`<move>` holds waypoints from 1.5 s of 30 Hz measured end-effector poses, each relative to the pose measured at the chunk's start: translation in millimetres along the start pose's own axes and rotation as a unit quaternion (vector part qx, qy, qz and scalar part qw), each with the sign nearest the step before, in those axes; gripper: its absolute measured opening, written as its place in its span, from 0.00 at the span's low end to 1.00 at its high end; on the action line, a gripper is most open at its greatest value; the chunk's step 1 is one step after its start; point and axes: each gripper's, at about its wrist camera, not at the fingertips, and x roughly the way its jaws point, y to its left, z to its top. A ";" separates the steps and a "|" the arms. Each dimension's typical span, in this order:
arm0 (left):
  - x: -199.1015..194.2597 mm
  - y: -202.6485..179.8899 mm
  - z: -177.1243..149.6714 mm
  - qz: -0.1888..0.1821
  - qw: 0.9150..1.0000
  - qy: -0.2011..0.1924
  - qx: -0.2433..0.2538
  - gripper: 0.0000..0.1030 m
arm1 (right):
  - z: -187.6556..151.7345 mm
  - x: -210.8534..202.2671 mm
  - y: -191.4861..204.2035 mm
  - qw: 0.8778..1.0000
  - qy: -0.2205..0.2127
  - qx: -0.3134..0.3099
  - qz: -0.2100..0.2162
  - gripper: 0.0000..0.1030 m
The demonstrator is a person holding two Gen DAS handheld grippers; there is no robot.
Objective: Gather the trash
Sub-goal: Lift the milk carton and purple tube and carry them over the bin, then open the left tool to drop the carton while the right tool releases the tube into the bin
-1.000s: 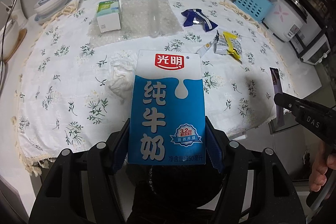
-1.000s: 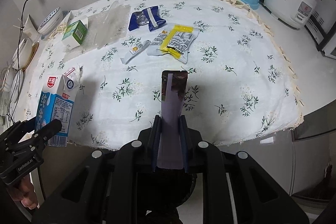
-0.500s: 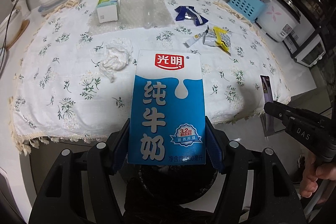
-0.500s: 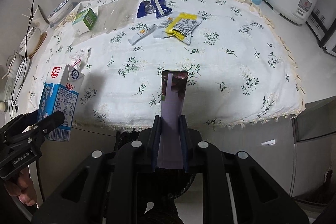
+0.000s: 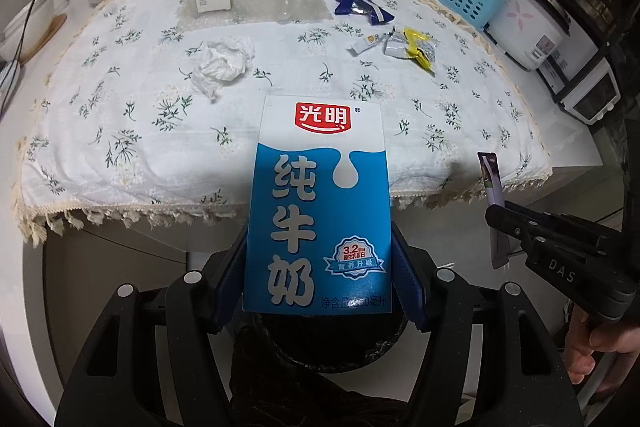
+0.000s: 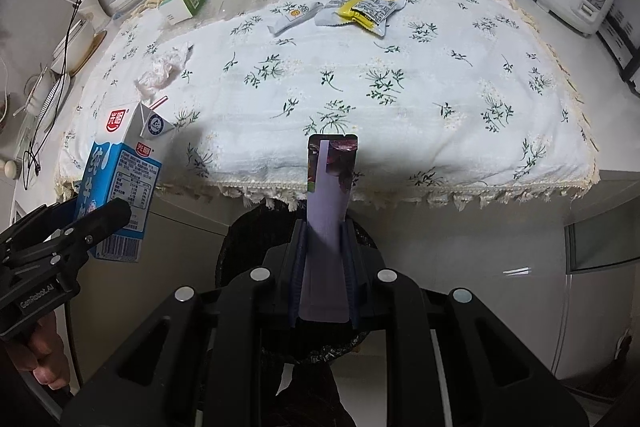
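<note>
Blue-and-white cardboard milk carton [image 5: 320, 211] clamped in my left gripper [image 5: 320, 279], purple foil sachet [image 6: 329, 211] pinched in my right gripper [image 6: 326, 279], both above the black-lined bin [image 6: 240, 247] for dropping.

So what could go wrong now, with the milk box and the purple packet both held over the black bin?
The milk carton and the purple wrapper hang near the rim of the black bin, not clearly over its middle, so either could land on the floor. The carton's straw is still in, so leftover milk might drip. The two grippers are close together and could bump.
</note>
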 end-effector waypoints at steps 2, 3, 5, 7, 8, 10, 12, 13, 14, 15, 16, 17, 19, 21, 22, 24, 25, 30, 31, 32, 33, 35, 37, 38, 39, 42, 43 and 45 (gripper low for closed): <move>5.4 0.2 -8.0 0.003 1.000 0.002 0.001 0.61 | -6.1 4.4 1.4 1.000 0.003 -0.004 0.001 0.16; 9.1 0.8 -12.5 0.003 1.000 0.005 0.000 0.61 | -10.0 7.6 1.9 1.000 0.008 -0.005 -0.001 0.16; 16.7 3.1 -20.6 -0.003 1.000 0.013 -0.007 0.61 | -17.1 13.3 2.7 1.000 0.016 -0.008 0.001 0.16; 24.9 4.6 -29.0 -0.001 1.000 0.020 -0.010 0.61 | -25.4 18.9 4.0 1.000 0.023 -0.011 -0.002 0.16; 28.1 4.8 -32.5 0.000 1.000 0.023 -0.009 0.61 | -29.1 21.3 4.9 1.000 0.025 -0.012 -0.001 0.16; 35.8 4.8 -40.2 0.001 1.000 0.028 -0.006 0.61 | -36.9 28.2 5.8 0.999 0.032 -0.014 -0.001 0.16; 43.6 4.1 -47.1 0.003 0.999 0.033 -0.002 0.61 | -42.4 35.7 5.4 0.999 0.038 -0.014 0.001 0.16; 47.2 3.3 -49.7 0.004 0.999 0.036 0.000 0.61 | -45.9 40.6 4.6 0.999 0.042 -0.014 0.001 0.16; 51.1 2.4 -52.7 0.005 0.999 0.038 0.003 0.61 | -49.3 45.2 3.5 0.999 0.046 -0.013 0.001 0.16; 54.7 1.1 -55.5 0.005 0.999 0.039 0.006 0.61 | -51.5 49.5 2.5 0.999 0.048 -0.010 0.003 0.16; 57.7 0.2 -57.5 0.005 0.999 0.041 0.009 0.61 | -54.1 53.2 1.2 0.999 0.051 -0.008 0.003 0.16; 62.0 -0.9 -60.2 0.005 0.999 0.044 0.012 0.61 | -56.9 56.3 0.2 0.999 0.053 -0.007 0.002 0.16; 70.2 -1.8 -64.5 0.002 0.999 0.052 0.013 0.61 | -61.6 62.1 -1.9 0.998 0.055 -0.004 0.003 0.16; 77.0 -3.5 -67.2 0.005 0.998 0.058 0.016 0.61 | -64.9 66.5 -4.1 0.998 0.058 -0.001 0.001 0.16; 80.0 -5.3 -68.9 0.007 0.998 0.058 0.024 0.61 | -67.0 68.5 -5.6 0.998 0.060 0.002 0.000 0.16; 85.9 -8.1 -70.0 0.007 0.998 0.061 0.030 0.61 | -70.9 70.5 -8.6 0.998 0.061 0.005 -0.004 0.16; 89.5 -9.3 -70.9 0.006 0.997 0.063 0.032 0.61 | -72.9 70.3 -9.2 0.998 0.062 0.007 -0.006 0.16; 104.9 -15.2 -76.8 0.002 0.996 0.077 0.042 0.61 | -82.9 70.7 -15.8 0.997 0.068 0.021 -0.011 0.16; 107.4 -16.7 -77.6 0.000 0.996 0.079 0.046 0.61 | -84.8 71.0 -17.3 0.997 0.070 0.023 -0.012 0.16; 110.6 -18.6 -78.7 -0.001 0.995 0.083 0.050 0.61 | -86.2 71.4 -18.7 0.997 0.072 0.026 -0.013 0.16; 113.3 -20.3 -79.2 -0.001 0.995 0.085 0.053 0.61 | -88.0 71.8 -20.3 0.997 0.074 0.029 -0.014 0.16; 117.5 -23.5 -79.9 -0.002 0.994 0.088 0.060 0.61 | -90.3 72.6 -23.0 0.996 0.078 0.034 -0.016 0.16; 120.2 -26.8 -80.7 -0.007 0.994 0.091 0.068 0.62 | -91.5 73.8 -24.2 0.996 0.080 0.036 -0.018 0.16; 121.0 -27.8 -81.3 -0.007 0.993 0.091 0.074 0.62 | -92.2 74.6 -24.7 0.996 0.082 0.038 -0.019 0.16; 121.3 -28.6 -81.8 -0.007 0.993 0.091 0.078 0.62 | -92.6 75.6 -23.4 0.996 0.083 0.039 -0.020 0.16; 120.4 -29.9 -81.9 -0.013 0.992 0.092 0.085 0.64 | -94.7 80.9 -18.8 0.995 0.086 0.041 -0.020 0.16; 119.2 -28.9 -81.8 -0.014 0.992 0.090 0.084 0.67 | -95.2 83.3 -17.5 0.995 0.085 0.039 -0.019 0.16; 117.9 -28.7 -79.6 -0.014 0.993 0.087 0.082 0.71 | -95.9 87.9 -16.0 0.995 0.088 0.038 -0.017 0.16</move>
